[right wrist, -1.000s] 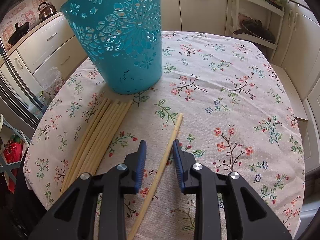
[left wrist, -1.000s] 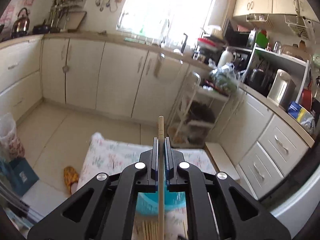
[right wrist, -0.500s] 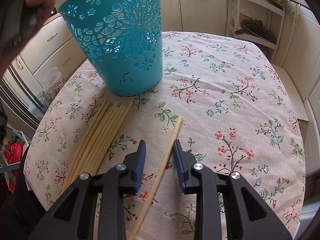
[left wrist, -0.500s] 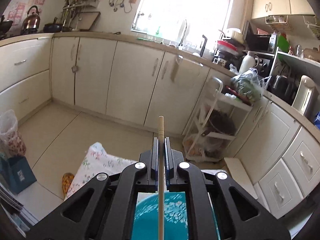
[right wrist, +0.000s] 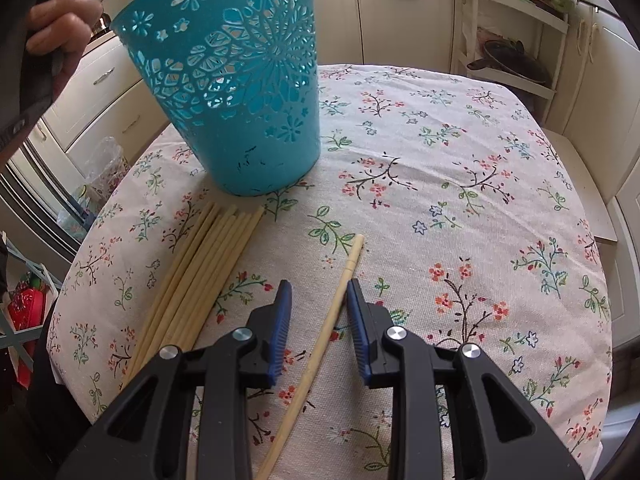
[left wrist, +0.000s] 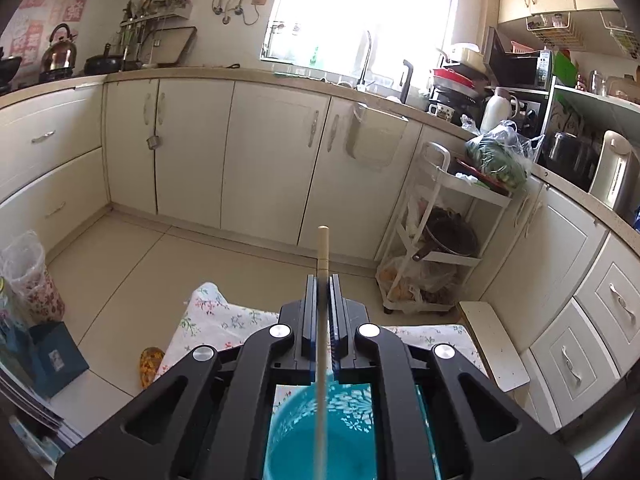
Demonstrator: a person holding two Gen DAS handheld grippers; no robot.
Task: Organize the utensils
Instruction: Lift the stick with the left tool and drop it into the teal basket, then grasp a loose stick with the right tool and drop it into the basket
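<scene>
My left gripper (left wrist: 322, 284) is shut on a bamboo chopstick (left wrist: 322, 248) and holds it upright over the open mouth of the teal cutout basket (left wrist: 320, 440). In the right wrist view the basket (right wrist: 240, 92) stands on the floral tablecloth (right wrist: 460, 184). A bundle of several chopsticks (right wrist: 200, 276) lies in front of it on the left. My right gripper (right wrist: 316, 292) is open, low over the cloth, its fingers on either side of a single chopstick (right wrist: 332, 316).
A hand (right wrist: 60, 28) holding the left gripper shows at the top left of the right wrist view. Cream cabinets (left wrist: 240, 152), a white rack (left wrist: 436, 240) and a stool (left wrist: 492, 344) surround the table. The cloth's edges drop off on all sides.
My left gripper has carried its chopstick over the basket's mouth and tilted down a little. My right gripper has edged forward along the single chopstick, still open.
</scene>
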